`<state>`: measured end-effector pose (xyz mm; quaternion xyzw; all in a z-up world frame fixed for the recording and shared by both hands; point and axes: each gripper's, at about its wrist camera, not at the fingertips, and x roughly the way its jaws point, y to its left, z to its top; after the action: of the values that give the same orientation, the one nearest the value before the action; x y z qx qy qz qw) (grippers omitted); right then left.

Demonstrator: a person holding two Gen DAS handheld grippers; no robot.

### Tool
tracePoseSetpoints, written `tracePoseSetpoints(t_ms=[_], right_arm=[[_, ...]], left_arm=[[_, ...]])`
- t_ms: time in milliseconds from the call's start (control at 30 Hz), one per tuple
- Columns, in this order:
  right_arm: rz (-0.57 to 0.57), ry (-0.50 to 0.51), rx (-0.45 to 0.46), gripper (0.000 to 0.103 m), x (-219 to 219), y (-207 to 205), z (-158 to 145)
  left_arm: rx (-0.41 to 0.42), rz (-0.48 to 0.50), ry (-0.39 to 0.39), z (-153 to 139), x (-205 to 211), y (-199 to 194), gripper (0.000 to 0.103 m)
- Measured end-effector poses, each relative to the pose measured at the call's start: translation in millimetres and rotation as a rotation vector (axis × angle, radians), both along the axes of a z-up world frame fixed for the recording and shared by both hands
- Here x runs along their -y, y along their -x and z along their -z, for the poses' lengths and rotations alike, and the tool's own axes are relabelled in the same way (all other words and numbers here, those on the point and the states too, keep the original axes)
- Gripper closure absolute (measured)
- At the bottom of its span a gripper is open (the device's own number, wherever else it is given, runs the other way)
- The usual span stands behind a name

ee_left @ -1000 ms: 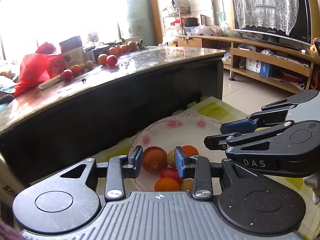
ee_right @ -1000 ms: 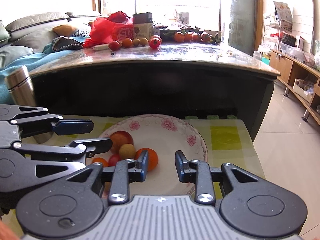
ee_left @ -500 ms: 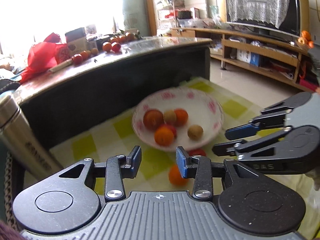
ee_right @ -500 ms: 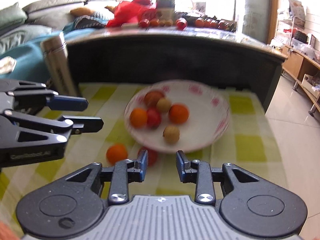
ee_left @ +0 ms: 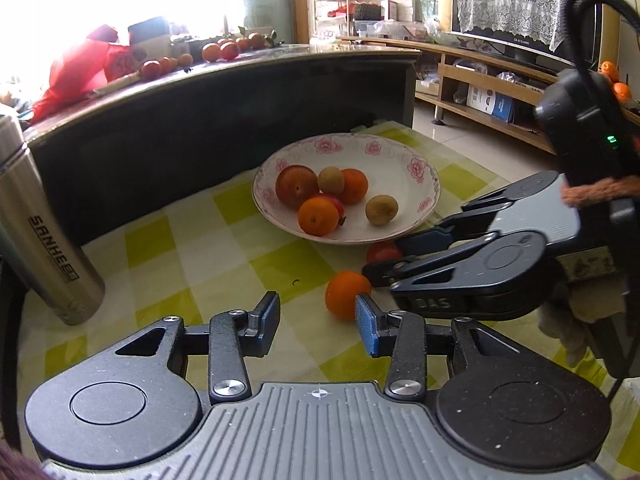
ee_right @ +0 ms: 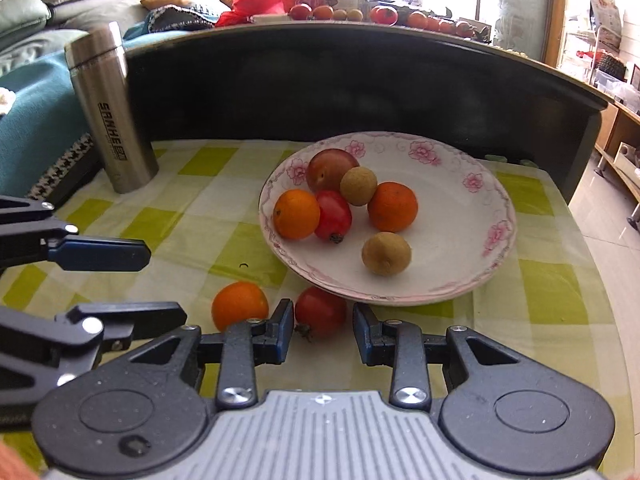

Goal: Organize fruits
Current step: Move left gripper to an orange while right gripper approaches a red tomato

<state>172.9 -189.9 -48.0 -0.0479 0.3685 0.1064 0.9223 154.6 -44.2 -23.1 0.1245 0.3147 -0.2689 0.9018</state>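
Fruits lay partly in the flowered plate (ee_right: 472, 284) and partly loose on the counter (ee_right: 552, 292), which wore a yellow-green checked cloth. In the right wrist view we saw our right claw (ee_right: 322, 330) spread and empty, low over the cloth. A loose red fruit (ee_right: 320, 312) sat just ahead of it, nearer its left finger and close against the plate's near rim; whether it touched the rim we could not tell. A loose orange (ee_right: 239, 306) lay just left of that finger. Farther ahead, the plate held a large reddish fruit (ee_right: 329, 168), two oranges (ee_right: 297, 214), a small red fruit (ee_right: 334, 215) and two tan round fruits (ee_right: 386, 253).

In the left wrist view our left claw (ee_left: 318, 322) was likewise spread and held nothing. The same loose orange (ee_left: 346, 295) lay just ahead of its right finger, not between the pads. Our right claw (ee_left: 394, 256) reached in from the right, its tips beside the orange and partly covering the red fruit (ee_left: 382, 252). The plate (ee_left: 400, 168) lay well ahead of the left claw, and a steel flask (ee_left: 38, 224) stood upright to its far left, at the cloth's edge.
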Motion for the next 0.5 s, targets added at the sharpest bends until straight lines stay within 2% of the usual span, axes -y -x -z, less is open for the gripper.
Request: tracePoseSetpoints(t_ms=[100,233,500], right_arm=[[0.005,0.005,0.016,0.064,-2,-1,0],[-0.014,0.018,0.023,0.070,2,4,0],[0.032,0.007,-0.023,0.070,28,23,-5]], left_arm=[[0.005,0.014,-0.012,6,3,2,0.053],[-0.004,0.036,-0.022,15,10,0,0.053],[0.041,0.056,-0.048,29,35,-5,0.052]])
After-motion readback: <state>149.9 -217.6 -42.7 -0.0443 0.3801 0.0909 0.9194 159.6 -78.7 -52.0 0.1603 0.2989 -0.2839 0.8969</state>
